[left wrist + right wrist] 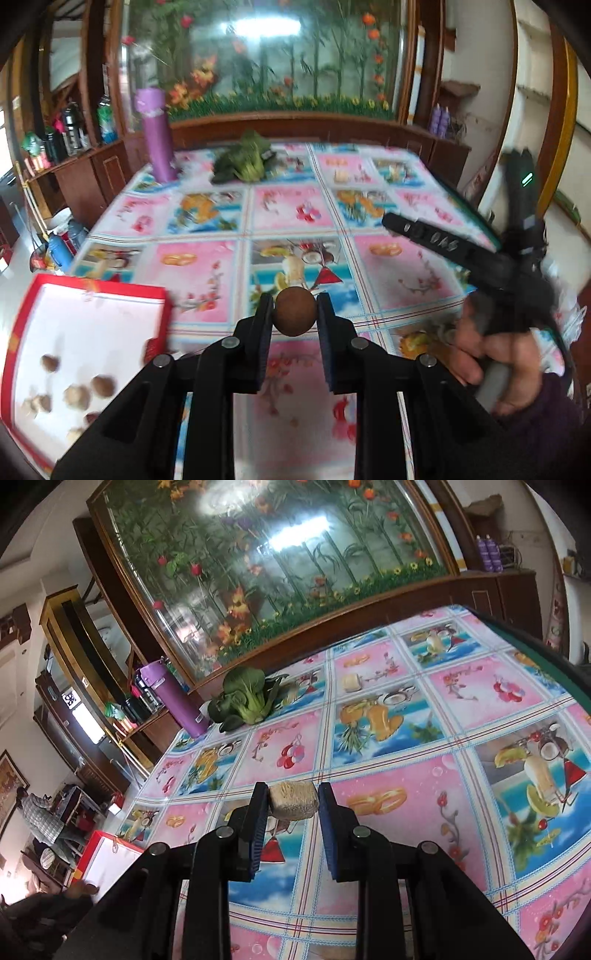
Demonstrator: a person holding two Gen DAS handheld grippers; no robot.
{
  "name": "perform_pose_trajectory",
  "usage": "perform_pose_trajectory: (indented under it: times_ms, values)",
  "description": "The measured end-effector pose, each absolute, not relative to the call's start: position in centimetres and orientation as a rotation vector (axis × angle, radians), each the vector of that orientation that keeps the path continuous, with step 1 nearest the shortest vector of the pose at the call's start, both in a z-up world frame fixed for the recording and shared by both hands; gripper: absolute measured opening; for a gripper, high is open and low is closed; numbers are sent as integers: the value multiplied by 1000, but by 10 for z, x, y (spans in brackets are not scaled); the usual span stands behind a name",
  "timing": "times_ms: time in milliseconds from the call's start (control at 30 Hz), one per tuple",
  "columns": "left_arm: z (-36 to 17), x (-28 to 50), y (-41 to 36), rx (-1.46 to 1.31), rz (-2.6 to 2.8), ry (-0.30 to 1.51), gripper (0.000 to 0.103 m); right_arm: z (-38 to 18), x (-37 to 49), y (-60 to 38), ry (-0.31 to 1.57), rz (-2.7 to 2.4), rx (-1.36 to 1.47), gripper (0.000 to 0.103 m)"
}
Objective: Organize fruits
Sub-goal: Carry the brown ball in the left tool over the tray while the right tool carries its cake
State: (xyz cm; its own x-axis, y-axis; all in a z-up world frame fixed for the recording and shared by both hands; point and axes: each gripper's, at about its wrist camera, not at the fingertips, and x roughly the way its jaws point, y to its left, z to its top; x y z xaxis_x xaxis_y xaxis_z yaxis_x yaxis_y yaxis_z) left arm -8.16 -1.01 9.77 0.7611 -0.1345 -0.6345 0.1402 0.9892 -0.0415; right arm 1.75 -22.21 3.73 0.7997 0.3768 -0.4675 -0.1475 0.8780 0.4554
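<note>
left tongs (294,314): clamped on a round brown fruit (294,312), held above the desk (207,273). right tongs (293,801): clamped on a tan, rough-skinned fruit piece (293,800). red-rimmed box (88,291), at the desk's left edge: several small brown fruits (75,395) are contained. bok choy (247,698) and purple flask (173,698): placed at the far side.

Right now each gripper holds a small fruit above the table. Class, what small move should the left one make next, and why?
Probably swing the left gripper left and down over the red box, then open. It grips a round brown fruit, and similar fruits already lie in that box.
</note>
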Motion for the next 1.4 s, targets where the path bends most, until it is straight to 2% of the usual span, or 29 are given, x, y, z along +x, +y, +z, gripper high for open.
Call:
perform_pose_trajectory:
  times_ms: [200, 367, 667, 933, 1133, 1400]
  values:
    - [153, -156, 49, -13, -19, 533, 25, 30, 6, -220, 607, 262, 455, 26]
    - [174, -199, 105, -38, 128, 440, 25, 56, -29, -193, 569, 318, 470, 26]
    - [161, -226, 169, -119, 243, 432, 25, 120, -84, -99, 501, 555, 346, 26]
    - [136, -229, 220, -115, 273, 491, 25, 151, -107, -34, 550, 744, 255, 26]
    - [113, -221, 266, -108, 291, 579, 25, 140, -95, 21, 641, 847, 141, 26]
    - [79, -174, 270, -96, 229, 703, 25, 70, -51, 85, 856, 817, 16, 26]
